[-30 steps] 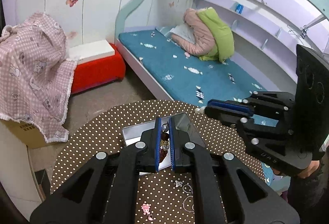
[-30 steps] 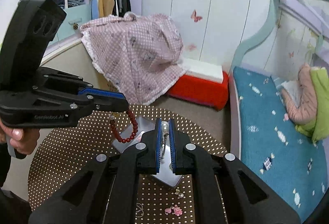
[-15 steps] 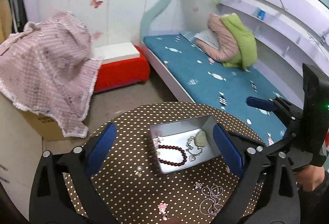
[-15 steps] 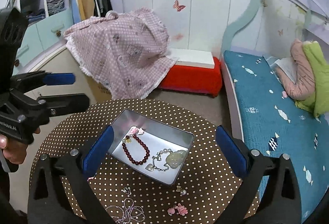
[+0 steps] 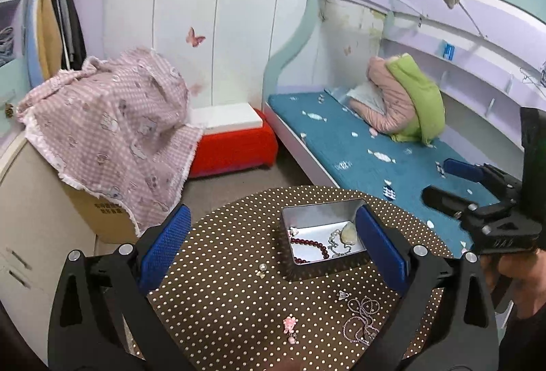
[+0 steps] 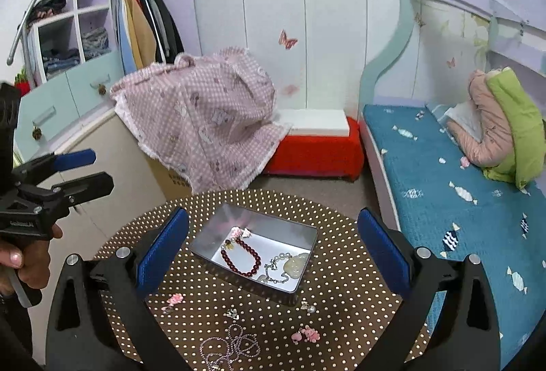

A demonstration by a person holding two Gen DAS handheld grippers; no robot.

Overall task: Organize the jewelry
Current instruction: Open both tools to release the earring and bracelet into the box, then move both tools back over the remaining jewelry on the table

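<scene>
A silver tin stands on the round brown dotted table. In it lie a red bead bracelet, a pale pendant on a silver chain and a pink piece. Loose on the cloth are a pearl earring, pink charms and a silver chain. My left gripper and right gripper hover back from the tin, both wide open, pads touching nothing.
A bed with a blue mattress runs along the right. Behind the table stand a red stool and a cardboard box under a pink checked cloth. A cabinet is at the left. A person's hand holds each handle.
Both grippers went from shut to wide open and drew back and up. The red bracelet that the left held and the pendant chain that the right held now lie in the tin.
</scene>
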